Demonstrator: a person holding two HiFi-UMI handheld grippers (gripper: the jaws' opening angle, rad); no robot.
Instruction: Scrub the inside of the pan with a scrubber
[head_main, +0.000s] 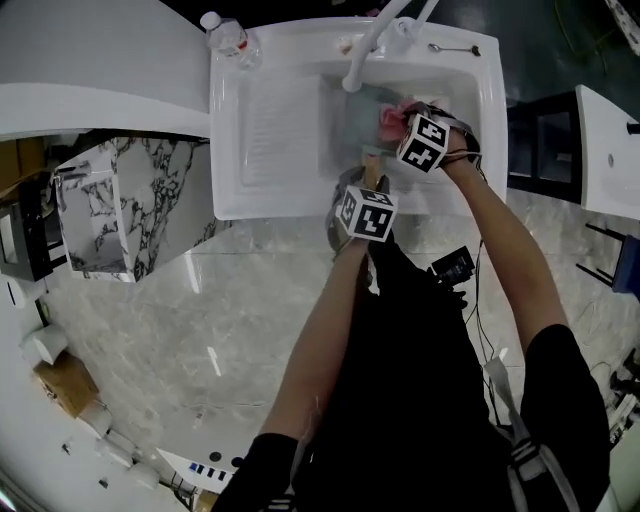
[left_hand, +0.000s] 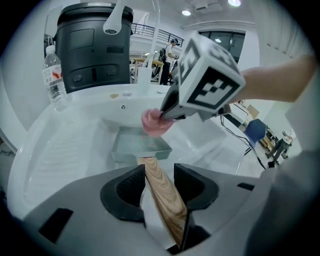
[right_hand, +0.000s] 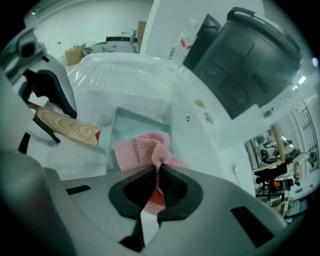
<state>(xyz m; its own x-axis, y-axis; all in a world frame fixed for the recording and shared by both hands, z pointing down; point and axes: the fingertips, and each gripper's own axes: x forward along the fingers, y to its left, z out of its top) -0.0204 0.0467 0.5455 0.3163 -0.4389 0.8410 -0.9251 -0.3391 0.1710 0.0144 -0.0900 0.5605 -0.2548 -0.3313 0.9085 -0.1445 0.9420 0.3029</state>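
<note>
We are in the scrubbing step. The pan (left_hand: 140, 145) sits in the basin at the right end of the sink (head_main: 225, 190), below the faucet (head_main: 365, 50). Its wooden handle (left_hand: 162, 195) points back toward the sink's near edge.

Our left gripper (left_hand: 159, 182) is clamped on that handle, with a pad pressing on each side of the wood, and steadies the pan. Our right gripper (right_hand: 157, 182) is pinched tight on the pink mesh scrubber (right_hand: 142, 147), which bunches out past the jaws. The scrubber hangs over the pan's far-right part, at or just above the inner surface. We cannot tell whether it is actually pressing down.

The pan floor toward the handle looks uncovered, so we judge most of the strokes are yet to be made. The next move calls for pushing the mesh firmly onto the bottom. We would then sweep it across toward the handle side and into the corners, with the left grip bracing against the drag.
</note>
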